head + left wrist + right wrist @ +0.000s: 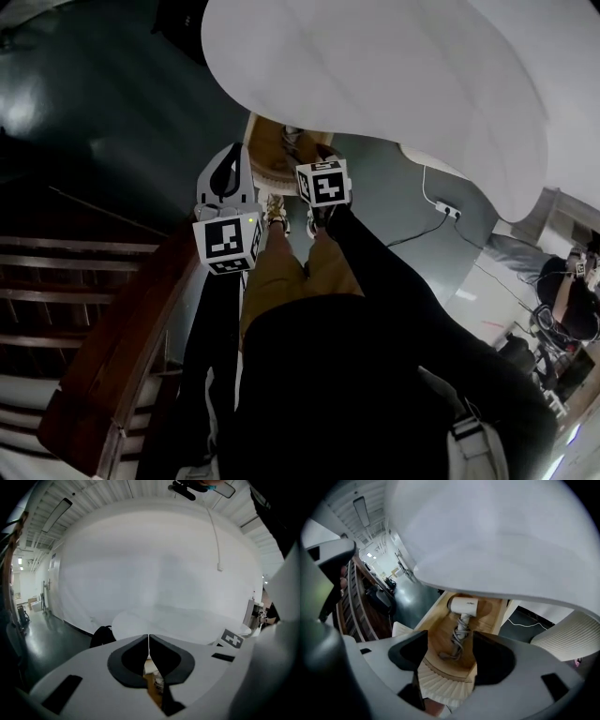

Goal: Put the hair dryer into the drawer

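White tabletop (487, 536) overhangs drawer (491, 609); hair dryer (464, 605) inside.

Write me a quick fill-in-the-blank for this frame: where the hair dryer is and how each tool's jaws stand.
1. The hair dryer lies ____ the open drawer.
2. On the right tool, the jaws stand ____, with nothing between them.
3. On the left tool, the jaws are pressed ____, holding nothing.
4. The hair dryer's body is ____ in colour.
Missing words: inside; apart; together; white.
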Action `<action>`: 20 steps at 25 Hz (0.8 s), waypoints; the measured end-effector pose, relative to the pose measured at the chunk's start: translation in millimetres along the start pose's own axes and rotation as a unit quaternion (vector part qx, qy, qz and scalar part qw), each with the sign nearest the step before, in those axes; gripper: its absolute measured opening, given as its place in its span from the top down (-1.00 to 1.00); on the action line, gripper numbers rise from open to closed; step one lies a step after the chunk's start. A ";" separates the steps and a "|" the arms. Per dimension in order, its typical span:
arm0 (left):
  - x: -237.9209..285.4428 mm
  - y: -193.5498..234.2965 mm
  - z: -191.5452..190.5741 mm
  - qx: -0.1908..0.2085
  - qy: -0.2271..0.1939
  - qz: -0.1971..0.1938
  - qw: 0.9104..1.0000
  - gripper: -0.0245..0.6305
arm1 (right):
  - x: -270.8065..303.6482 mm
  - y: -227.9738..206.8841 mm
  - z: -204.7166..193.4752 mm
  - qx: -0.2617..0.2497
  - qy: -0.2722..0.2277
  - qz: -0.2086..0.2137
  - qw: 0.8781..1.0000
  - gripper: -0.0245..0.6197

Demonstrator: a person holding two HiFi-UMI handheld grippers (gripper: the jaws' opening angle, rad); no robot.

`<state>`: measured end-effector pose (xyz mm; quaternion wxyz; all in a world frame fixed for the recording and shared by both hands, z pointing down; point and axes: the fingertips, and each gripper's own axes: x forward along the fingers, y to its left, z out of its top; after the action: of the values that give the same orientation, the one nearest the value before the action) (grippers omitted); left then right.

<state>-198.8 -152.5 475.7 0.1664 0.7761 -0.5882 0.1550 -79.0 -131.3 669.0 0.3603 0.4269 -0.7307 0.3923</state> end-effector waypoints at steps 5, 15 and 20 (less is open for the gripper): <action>-9.1 -26.2 21.7 0.004 -0.013 -0.010 1.000 0.86 | -39.3 4.0 19.1 -0.008 -0.036 0.020 0.999 -0.04; -23.0 -71.2 71.8 0.024 -0.049 -0.014 0.998 0.86 | -114.3 6.7 67.2 -0.030 -0.128 0.069 0.989 -0.04; -27.3 -90.7 87.9 0.030 -0.061 -0.008 0.998 0.86 | -152.7 -0.8 87.9 -0.055 -0.173 0.085 0.980 -0.04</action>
<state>-114.5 -144.7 378.1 0.1079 0.7933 -0.5863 0.1234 -37.7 -156.9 499.6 0.2172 0.4044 -0.8359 0.3008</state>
